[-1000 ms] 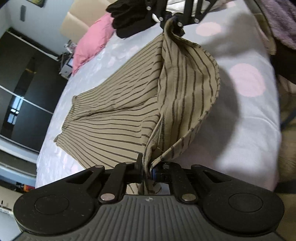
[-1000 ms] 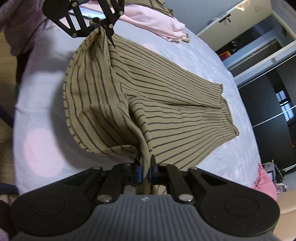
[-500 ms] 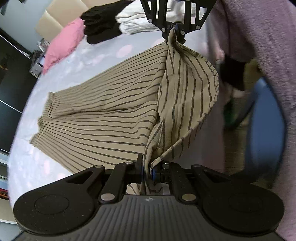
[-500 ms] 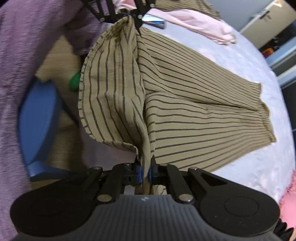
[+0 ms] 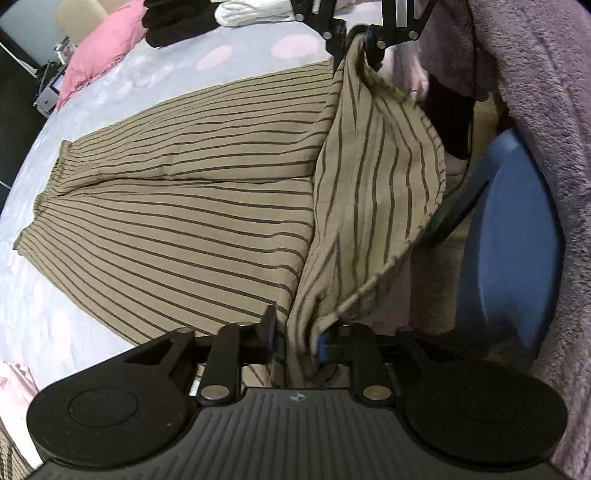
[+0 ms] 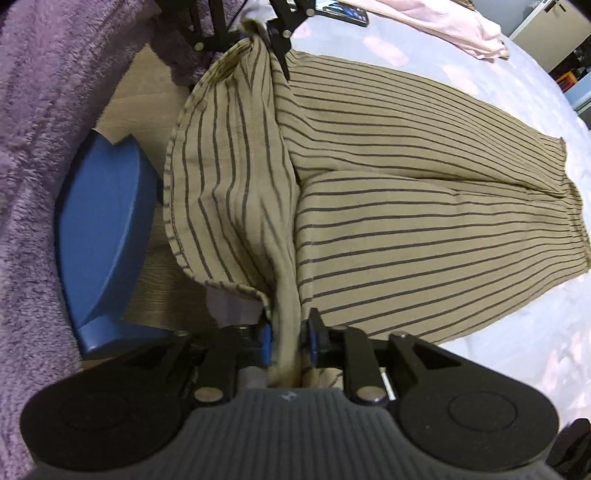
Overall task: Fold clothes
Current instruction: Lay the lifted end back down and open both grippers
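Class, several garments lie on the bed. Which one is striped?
The tan trousers spread across the bed; the black, white and pink garments at its edges are plain.

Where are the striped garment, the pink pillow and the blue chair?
Striped garment (image 5: 192, 221): left wrist view, its flat part on the bed.
Pink pillow (image 5: 107, 48): left wrist view, its middle.
Blue chair (image 6: 103, 221): right wrist view, its seat.

I could read no text, label, brand or number anywhere ahead of my fingers. The only mark was a small round emblem on each gripper body just behind them, carrying no letters.
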The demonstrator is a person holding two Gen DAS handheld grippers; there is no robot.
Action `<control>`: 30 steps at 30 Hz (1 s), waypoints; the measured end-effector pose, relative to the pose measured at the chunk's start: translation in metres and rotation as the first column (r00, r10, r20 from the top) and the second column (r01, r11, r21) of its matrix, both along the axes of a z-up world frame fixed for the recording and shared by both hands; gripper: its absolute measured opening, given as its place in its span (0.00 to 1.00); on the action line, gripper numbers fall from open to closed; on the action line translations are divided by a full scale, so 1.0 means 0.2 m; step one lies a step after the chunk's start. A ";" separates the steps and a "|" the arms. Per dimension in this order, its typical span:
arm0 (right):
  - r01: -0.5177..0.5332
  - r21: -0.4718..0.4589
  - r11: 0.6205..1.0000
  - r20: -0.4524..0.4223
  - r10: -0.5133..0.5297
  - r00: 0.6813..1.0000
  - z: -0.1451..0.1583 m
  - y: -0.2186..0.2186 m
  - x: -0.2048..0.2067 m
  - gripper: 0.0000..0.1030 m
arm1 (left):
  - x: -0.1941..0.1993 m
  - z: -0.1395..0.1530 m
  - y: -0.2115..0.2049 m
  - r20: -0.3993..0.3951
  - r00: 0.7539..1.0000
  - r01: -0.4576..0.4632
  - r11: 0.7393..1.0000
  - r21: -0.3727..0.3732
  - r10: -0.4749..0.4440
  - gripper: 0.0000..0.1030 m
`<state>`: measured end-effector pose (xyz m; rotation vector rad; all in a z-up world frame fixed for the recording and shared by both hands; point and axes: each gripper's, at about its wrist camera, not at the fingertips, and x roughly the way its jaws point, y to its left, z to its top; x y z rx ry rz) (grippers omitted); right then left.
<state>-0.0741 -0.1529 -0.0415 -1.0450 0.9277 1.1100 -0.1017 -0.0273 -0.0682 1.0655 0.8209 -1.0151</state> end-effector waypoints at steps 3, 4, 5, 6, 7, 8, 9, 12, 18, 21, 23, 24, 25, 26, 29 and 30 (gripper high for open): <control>-0.013 -0.003 1.000 -0.016 0.013 1.000 0.00 -0.01 -0.04 0.36 | -0.03 0.01 0.00 -0.013 1.000 0.026 1.000 0.013 -0.026 0.30; -0.018 -0.004 1.000 -0.019 0.018 1.000 0.00 -0.01 -0.04 0.37 | -0.05 0.02 -0.01 -0.014 0.999 0.035 0.999 0.018 -0.035 0.32; -0.020 -0.003 1.000 -0.023 0.020 1.000 0.01 -0.01 -0.05 0.39 | -0.07 0.02 -0.01 -0.019 0.999 0.048 0.999 0.023 -0.047 0.33; -0.022 -0.002 1.000 -0.029 0.022 0.999 0.02 -0.02 -0.06 0.43 | -0.09 0.03 -0.02 -0.024 0.998 0.061 0.998 0.029 -0.061 0.38; -0.024 0.002 1.000 -0.038 0.024 0.999 0.03 -0.02 -0.06 0.44 | -0.10 0.04 -0.02 -0.029 0.997 0.070 0.997 0.027 -0.069 0.39; -0.026 0.006 1.000 -0.044 0.026 0.999 0.05 -0.03 -0.06 0.47 | -0.11 0.06 -0.01 -0.035 0.997 0.070 0.997 0.021 -0.069 0.39; -0.030 0.011 0.999 -0.043 0.030 0.999 0.06 -0.03 -0.07 0.49 | -0.11 0.08 -0.01 -0.042 0.997 0.068 0.998 0.014 -0.067 0.39; -0.028 0.028 0.999 -0.020 0.029 0.999 0.13 -0.05 -0.07 0.51 | -0.08 0.16 0.01 -0.068 0.998 0.011 0.999 -0.037 -0.013 0.39; 0.096 0.090 0.991 0.051 -0.101 0.994 0.28 -0.08 0.05 0.51 | 0.07 0.39 0.07 -0.136 0.983 -0.150 0.971 -0.188 0.126 0.39; 0.203 0.130 0.971 0.076 -0.214 0.974 0.32 -0.10 0.15 0.51 | 0.20 0.49 0.11 -0.135 0.970 -0.230 0.940 -0.252 0.201 0.40; 0.285 0.165 0.944 0.068 -0.300 0.952 0.35 -0.13 0.24 0.51 | 0.31 0.53 0.13 -0.128 0.953 -0.300 0.911 -0.284 0.274 0.41; 0.325 0.182 0.928 0.061 -0.341 0.938 0.38 -0.16 0.29 0.51 | 0.37 0.55 0.14 -0.126 0.940 -0.340 0.893 -0.296 0.316 0.41; 0.367 0.201 0.908 0.054 -0.385 0.921 0.39 -0.18 0.34 0.51 | 0.43 0.56 0.14 -0.124 0.926 -0.379 0.873 -0.308 0.358 0.41; 0.408 0.217 0.887 0.044 -0.426 0.903 0.39 -0.19 0.39 0.51 | 0.49 0.56 0.14 -0.125 0.911 -0.411 0.855 -0.315 0.392 0.41; 0.517 0.244 0.821 0.011 -0.535 0.845 0.36 -0.20 0.55 0.51 | 0.72 0.53 0.15 -0.142 0.851 -0.522 0.786 -0.331 0.505 0.40; 0.549 0.255 0.796 0.003 -0.569 0.823 0.35 -0.21 0.60 0.50 | 0.79 0.52 0.15 -0.160 0.828 -0.557 0.761 -0.331 0.537 0.40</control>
